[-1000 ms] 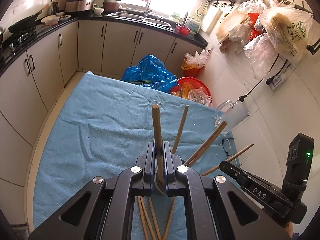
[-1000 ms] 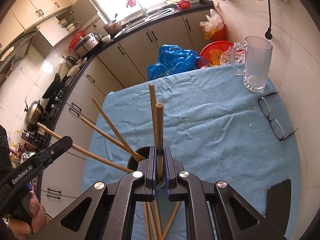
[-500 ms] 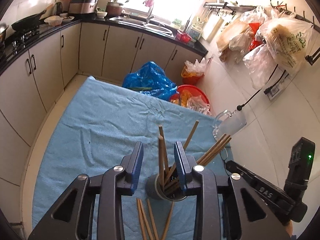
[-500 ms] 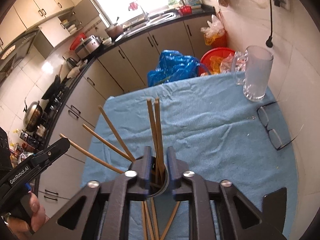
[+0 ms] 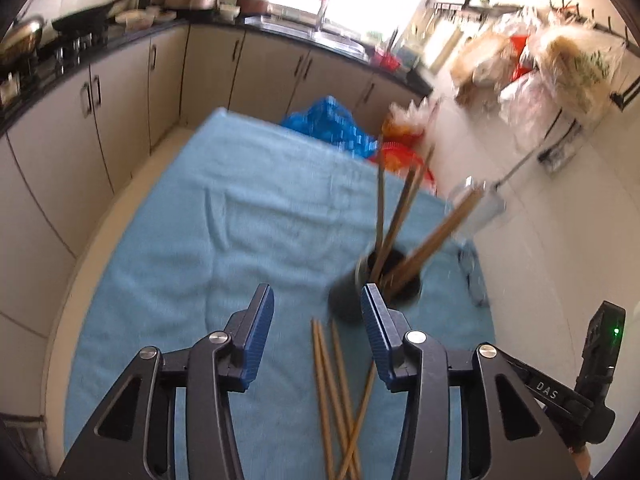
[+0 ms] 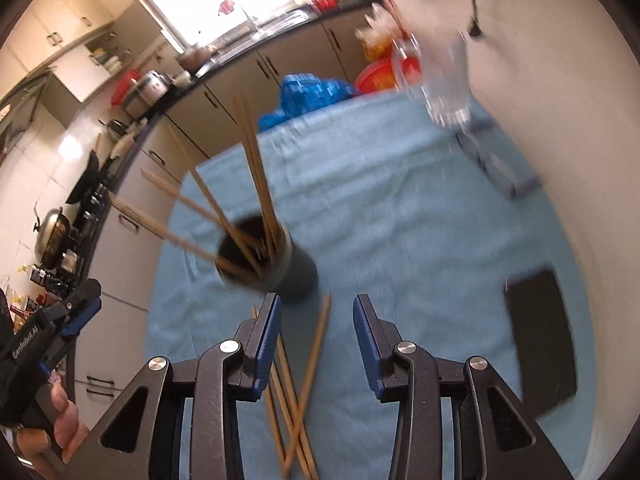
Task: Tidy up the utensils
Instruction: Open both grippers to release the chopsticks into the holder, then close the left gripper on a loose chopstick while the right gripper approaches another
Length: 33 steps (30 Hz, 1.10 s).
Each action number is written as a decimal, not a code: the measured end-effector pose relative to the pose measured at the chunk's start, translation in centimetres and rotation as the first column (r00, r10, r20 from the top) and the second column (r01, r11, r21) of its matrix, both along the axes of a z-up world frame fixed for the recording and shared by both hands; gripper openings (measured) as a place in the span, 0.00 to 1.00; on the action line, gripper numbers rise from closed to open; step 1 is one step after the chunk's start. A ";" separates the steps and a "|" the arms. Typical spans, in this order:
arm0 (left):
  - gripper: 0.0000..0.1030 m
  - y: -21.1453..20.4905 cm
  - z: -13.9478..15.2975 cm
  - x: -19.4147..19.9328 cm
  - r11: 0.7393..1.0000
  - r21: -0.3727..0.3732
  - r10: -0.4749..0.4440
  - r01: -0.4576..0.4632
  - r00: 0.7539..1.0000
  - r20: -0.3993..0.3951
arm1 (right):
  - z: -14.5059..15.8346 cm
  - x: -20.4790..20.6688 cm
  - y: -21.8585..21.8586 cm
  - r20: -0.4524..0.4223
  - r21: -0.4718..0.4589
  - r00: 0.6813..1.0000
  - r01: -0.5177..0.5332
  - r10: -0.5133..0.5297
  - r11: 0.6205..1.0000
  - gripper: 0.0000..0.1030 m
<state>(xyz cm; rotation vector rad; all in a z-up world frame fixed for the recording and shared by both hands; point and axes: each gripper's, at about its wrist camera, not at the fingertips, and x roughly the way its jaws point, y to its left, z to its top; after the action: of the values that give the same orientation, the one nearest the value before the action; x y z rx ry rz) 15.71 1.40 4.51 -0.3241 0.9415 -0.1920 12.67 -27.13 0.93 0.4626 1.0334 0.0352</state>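
Note:
A dark cup (image 5: 346,300) stands on the blue cloth (image 5: 180,260) with several wooden chopsticks (image 5: 400,208) leaning in it. More loose chopsticks (image 5: 332,380) lie crossed on the cloth just in front of it. My left gripper (image 5: 316,304) hovers above them, its jaws opening, with nothing pressed between the pads. In the right wrist view the cup (image 6: 296,272) and its chopsticks (image 6: 256,176) stand just ahead and left of my right gripper (image 6: 316,308). Its jaws are also opening, over the loose chopsticks (image 6: 296,400), with nothing gripped.
A glass mug (image 6: 444,80) and a pair of glasses (image 6: 496,168) sit at the far right of the cloth by the white wall. A flat black object (image 6: 540,336) lies at the right. A hand (image 6: 60,428) holds the left gripper's body. Kitchen cabinets (image 5: 120,100) surround the table.
Both grippers were each shut on an upright chopstick over the cup. They opened, the chopsticks now stand in the cup, and both grippers drew back and lower over the loose chopsticks.

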 end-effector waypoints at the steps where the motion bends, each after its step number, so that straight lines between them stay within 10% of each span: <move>1: 0.42 0.1 -0.6 -0.5 1.000 0.002 -0.008 0.008 1.000 -0.014 | -0.8 -0.8 0.3 -0.022 0.001 1.000 0.006 -0.006 1.000 0.39; 14: 0.42 -0.3 -5.3 -6.0 0.998 0.021 -0.062 0.066 0.988 -0.144 | -5.8 -6.8 4.7 -0.170 0.003 0.985 -0.013 0.014 1.000 0.39; 33: 0.43 -6.3 -4.5 -7.2 0.995 0.042 0.092 -0.085 0.978 -0.187 | -6.3 -3.1 -0.9 -0.152 0.074 0.969 -0.188 0.197 0.979 0.39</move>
<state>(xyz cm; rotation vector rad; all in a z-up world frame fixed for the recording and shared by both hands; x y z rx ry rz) 8.50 -4.85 -0.01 -0.3569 1.1147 -0.0637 9.59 -27.99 -5.34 0.4219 1.2343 0.2054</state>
